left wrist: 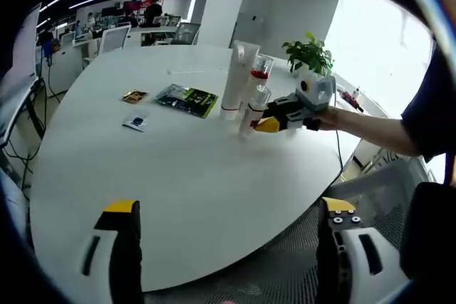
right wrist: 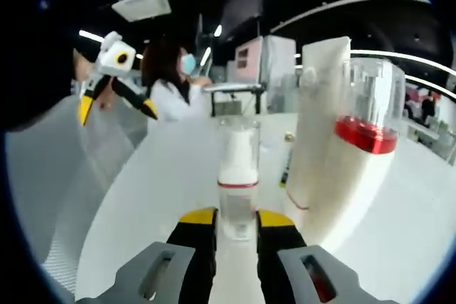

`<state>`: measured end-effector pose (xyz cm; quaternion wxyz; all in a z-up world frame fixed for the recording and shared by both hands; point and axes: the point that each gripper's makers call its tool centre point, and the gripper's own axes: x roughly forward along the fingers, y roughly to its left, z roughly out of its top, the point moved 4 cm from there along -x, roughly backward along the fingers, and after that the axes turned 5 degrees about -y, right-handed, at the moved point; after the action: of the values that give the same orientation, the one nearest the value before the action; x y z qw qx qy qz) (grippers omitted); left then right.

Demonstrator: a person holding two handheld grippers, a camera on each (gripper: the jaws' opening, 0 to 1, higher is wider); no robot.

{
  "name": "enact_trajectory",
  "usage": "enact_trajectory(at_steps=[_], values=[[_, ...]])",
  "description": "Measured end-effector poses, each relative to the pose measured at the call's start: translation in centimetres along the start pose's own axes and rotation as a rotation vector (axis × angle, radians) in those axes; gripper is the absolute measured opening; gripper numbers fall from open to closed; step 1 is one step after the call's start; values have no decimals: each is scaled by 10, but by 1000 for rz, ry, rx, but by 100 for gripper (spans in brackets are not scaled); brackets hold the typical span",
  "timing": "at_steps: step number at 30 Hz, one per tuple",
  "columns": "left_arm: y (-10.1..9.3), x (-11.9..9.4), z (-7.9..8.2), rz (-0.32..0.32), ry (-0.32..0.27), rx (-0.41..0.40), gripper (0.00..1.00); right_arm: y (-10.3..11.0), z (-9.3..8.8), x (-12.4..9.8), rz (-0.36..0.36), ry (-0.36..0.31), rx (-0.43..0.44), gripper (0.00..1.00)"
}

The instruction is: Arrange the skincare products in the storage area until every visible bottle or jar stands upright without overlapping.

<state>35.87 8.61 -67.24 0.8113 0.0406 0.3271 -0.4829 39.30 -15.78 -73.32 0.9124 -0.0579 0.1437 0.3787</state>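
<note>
The small clear pump bottle (right wrist: 237,183) stands upright on the white round bench (left wrist: 185,169), toward its far right part, and the right claw (right wrist: 236,227) pinches it at the base between yellow-tipped jaws. In the left gripper view the same small clear pump bottle (left wrist: 249,112) shows with the right claw (left wrist: 269,123) at its right side, held by a person's hand (left wrist: 335,115) reaching in from the right. Just beside the bottle, on its far side, stands a tall white tube (right wrist: 320,140), cap down; in the left gripper view this tall white tube (left wrist: 237,80) rises above the bottle. Touching or just beside the tube is a clear bottle with a red band (right wrist: 370,115), also upright, seen in the left gripper view as the clear bottle with a red band (left wrist: 261,70) at the tube's right. Farther left on the bench lie a green-and-black flat packet (left wrist: 187,100), a small brown sachet (left wrist: 134,96) and a small white sachet (left wrist: 137,122), all apart from the bottles. A potted green plant (left wrist: 309,57) stands at the far right bench edge. The left claw (left wrist: 228,218) is spread wide, holding nothing, its jaws low in the left gripper view over the near bench edge; in the right gripper view the left claw (right wrist: 117,108) hangs in the air at left, jaws apart. A person in a white coat (right wrist: 171,90) sits beyond the bench.
</note>
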Motion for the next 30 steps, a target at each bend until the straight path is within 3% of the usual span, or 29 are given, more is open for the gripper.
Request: enact_trajectory(at_steps=[10, 30], values=[[1, 0, -2, 3, 9, -5, 98, 1, -8, 6, -57, 4, 40, 11], [1, 2, -4, -5, 16, -13, 97, -12, -21, 13, -62, 58, 32, 11]])
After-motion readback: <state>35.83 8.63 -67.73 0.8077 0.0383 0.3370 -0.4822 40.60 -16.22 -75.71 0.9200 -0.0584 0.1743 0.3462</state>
